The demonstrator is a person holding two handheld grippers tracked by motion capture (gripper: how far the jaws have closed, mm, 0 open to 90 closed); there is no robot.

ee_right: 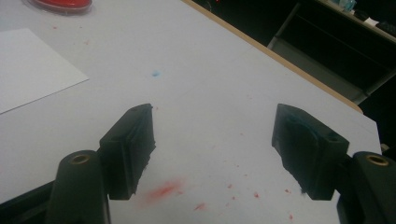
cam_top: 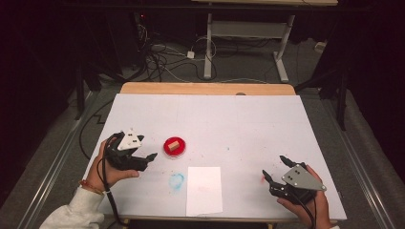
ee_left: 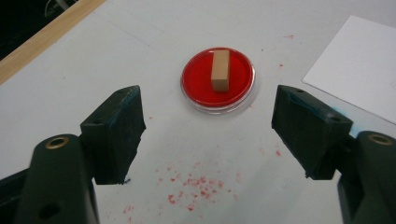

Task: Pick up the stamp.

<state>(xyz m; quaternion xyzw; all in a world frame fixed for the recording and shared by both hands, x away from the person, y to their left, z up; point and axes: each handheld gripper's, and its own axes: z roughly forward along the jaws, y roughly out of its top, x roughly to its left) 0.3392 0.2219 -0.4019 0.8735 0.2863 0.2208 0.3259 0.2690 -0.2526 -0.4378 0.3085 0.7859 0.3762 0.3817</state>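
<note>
Near the table's (cam_top: 267, 119) left edge, the left gripper (cam_top: 143, 160) stood wide apart, aimed at the wooden block (ee_left: 220, 71) in the red dish (ee_left: 198, 88), probably for grabbing; the right gripper (cam_top: 276, 168) waited apart, empty, near the right edge.

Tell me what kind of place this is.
Probably a lab or workshop set up for recording: a table under a white sheet, loose cables on the floor beyond it, dark surroundings. A red dish holding a wooden block sits before the left gripper.
</note>
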